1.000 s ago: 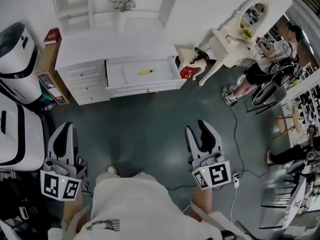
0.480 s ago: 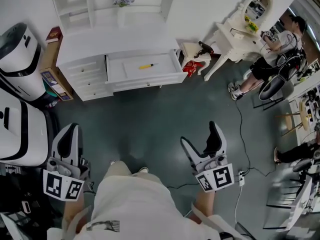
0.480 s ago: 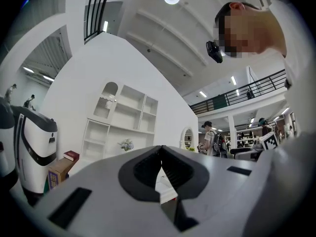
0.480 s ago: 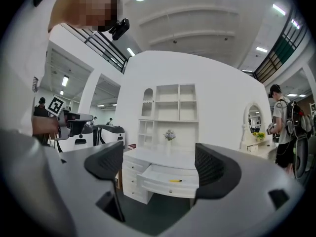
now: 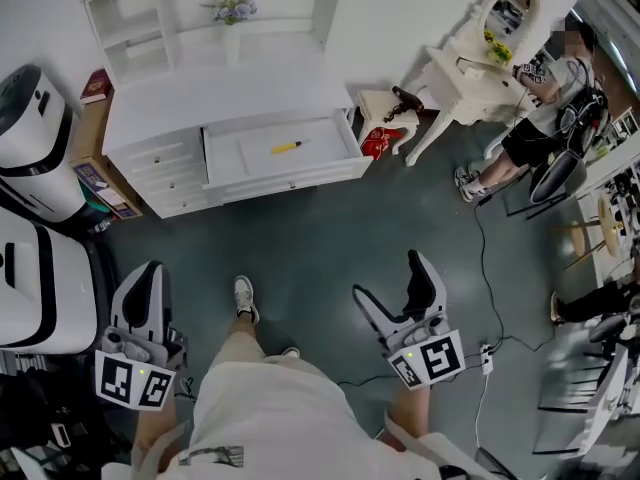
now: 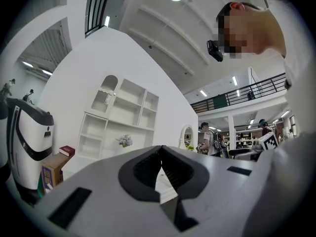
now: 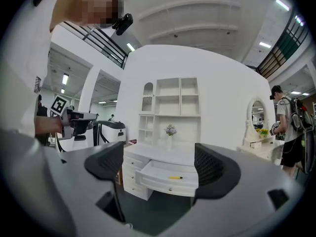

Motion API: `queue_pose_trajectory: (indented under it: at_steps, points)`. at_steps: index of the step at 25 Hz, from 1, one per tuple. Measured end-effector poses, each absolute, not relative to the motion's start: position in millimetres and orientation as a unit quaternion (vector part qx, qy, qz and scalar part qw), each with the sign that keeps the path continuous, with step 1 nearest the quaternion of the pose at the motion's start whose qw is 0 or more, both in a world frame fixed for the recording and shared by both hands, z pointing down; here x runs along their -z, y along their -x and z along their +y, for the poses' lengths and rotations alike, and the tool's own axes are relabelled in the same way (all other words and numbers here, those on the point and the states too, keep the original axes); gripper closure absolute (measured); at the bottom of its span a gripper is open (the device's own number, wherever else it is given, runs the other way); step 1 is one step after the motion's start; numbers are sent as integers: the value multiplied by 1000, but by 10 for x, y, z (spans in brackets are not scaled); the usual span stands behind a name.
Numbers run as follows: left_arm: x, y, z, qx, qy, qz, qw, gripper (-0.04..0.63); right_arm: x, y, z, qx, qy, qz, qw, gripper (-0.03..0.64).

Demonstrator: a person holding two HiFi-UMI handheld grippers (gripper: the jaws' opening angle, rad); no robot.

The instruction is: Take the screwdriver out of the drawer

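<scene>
A yellow screwdriver (image 5: 286, 147) lies in the open drawer (image 5: 335, 172) of the white dresser (image 5: 160, 93), far ahead of both grippers. In the right gripper view the screwdriver (image 7: 175, 177) shows between the spread jaws, well beyond them, inside the drawer (image 7: 165, 184). My right gripper (image 5: 392, 282) is open with nothing between its fingers. My left gripper (image 5: 143, 280) is shut and empty at the lower left; in its own view the left gripper (image 6: 160, 166) has its jaws meeting and blocks most of the dresser.
A white machine (image 5: 30, 118) and a cardboard box (image 5: 95, 168) stand left of the dresser. A white vanity table (image 5: 470, 68) with a mirror, a red object (image 5: 378, 143) and a person (image 5: 545, 118) are at the right. A cable and power strip (image 5: 487, 358) lie on the dark floor.
The right gripper's jaws have gone from shut to wide open. Both grippers have sunk lower in the head view, and a foot has stepped forward toward the dresser.
</scene>
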State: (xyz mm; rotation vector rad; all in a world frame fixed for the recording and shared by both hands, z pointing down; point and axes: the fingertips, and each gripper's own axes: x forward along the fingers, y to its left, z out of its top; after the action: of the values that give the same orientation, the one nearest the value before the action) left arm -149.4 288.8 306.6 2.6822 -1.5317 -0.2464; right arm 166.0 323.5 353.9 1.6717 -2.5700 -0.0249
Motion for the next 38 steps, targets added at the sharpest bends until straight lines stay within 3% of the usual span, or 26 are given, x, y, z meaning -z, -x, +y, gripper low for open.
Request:
queue_pose_trajectory:
  at_steps: [18, 25, 38]
  points:
    - [-3081, 1821, -209, 118, -885, -447, 57, 580, -3345, -1109, 518, 24, -558, -823, 105, 178]
    - [-3278, 1466, -731, 114, -898, -412, 101, 580, -3368, -1261, 121, 19, -569, -813, 120, 178]
    - [-2920, 867, -1316, 104, -877, -468, 40, 580, -3676, -1859, -957, -1, -505, -856, 110, 178]
